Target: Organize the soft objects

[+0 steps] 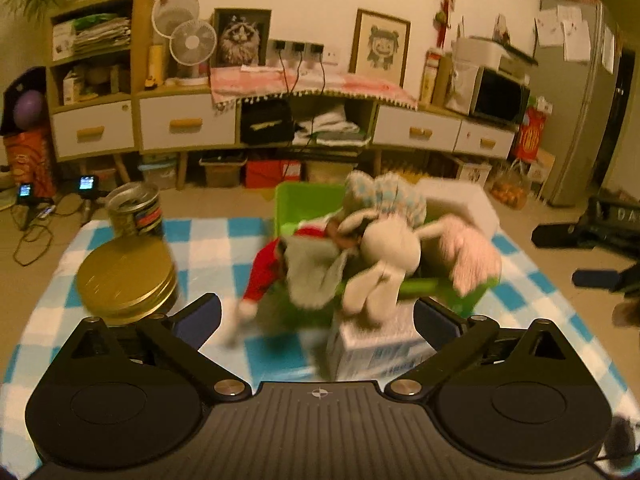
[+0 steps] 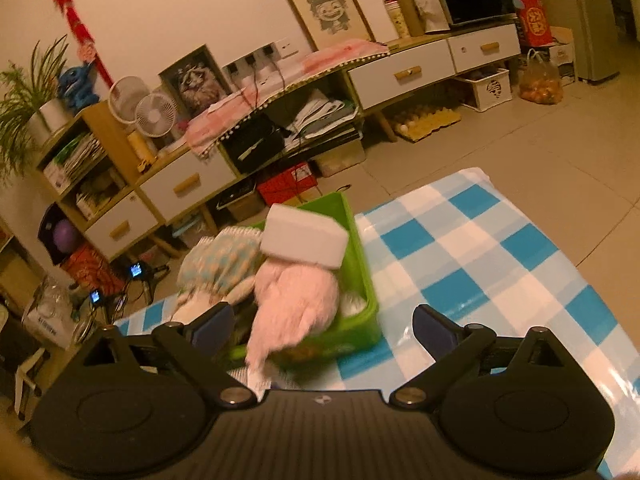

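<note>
While both the left gripper and right gripper stood wide and empty, the green plastic bin already brimmed with plush toys, so little seemed left.

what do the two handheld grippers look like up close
Both match: the left gripper and right gripper are matte black plastic with a ribbed centre plate, two rounded side housings, angled link arms on silver pivot bolts, and dark blue finger pads. A small compass-like emblem marks each plate. No cables or sleeves show.
</note>
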A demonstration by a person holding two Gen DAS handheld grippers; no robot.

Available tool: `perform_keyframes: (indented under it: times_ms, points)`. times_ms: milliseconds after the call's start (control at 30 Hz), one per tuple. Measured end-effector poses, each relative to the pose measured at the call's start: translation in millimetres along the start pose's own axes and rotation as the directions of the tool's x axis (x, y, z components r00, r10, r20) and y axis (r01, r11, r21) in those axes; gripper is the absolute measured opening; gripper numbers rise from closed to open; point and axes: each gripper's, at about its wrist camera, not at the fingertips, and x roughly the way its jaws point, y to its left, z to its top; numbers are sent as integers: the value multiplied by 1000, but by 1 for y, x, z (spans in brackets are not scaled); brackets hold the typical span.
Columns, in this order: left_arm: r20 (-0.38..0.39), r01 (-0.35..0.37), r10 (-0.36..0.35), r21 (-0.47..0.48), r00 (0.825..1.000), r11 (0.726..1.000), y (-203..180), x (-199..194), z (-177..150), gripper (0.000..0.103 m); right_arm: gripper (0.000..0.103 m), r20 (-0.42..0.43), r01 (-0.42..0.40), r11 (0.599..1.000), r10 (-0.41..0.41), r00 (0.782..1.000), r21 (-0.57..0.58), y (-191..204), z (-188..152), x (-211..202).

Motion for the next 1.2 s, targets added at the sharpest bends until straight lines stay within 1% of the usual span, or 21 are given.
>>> perform_keyframes:
  times_ms: [200, 467, 600, 733, 867, 1033, 1200]
  points:
    - [-55, -25, 25, 10, 998, 1000, 5, -21, -19, 98, 67, -59, -11, 1000, 10, 998, -15, 4, -26, -14]
    - [-158, -69, 64, -27, 985, 997, 1, -42, -34, 98, 67, -116, 22, 990, -38, 993, -140, 19, -74, -40]
    - [-190, -87, 81, -26, 978, 996, -9, -53, -37, 98, 68, -117, 36, 983, -57, 991, -178, 26, -88, -53]
    - [-201, -94, 87, -27, 976, 995, -20, -62, -39, 98, 68, -108, 53, 976, -77, 991, -209, 35, -94, -65]
    - [-218, -106, 99, -21, 971, 994, -29, -63, -39, 98, 68, -85, 71, 968, -94, 992, -241, 41, -96, -72]
    - [-241, -127, 116, -33, 963, 991, -32, -60, -38, 98, 68, -71, 82, 965, -102, 992, -248, 41, -93, -77]
    - [-237, -141, 130, -30, 963, 990, -36, -61, -36, 98, 68, -59, 88, 963, -107, 993, -255, 42, -93, -78]
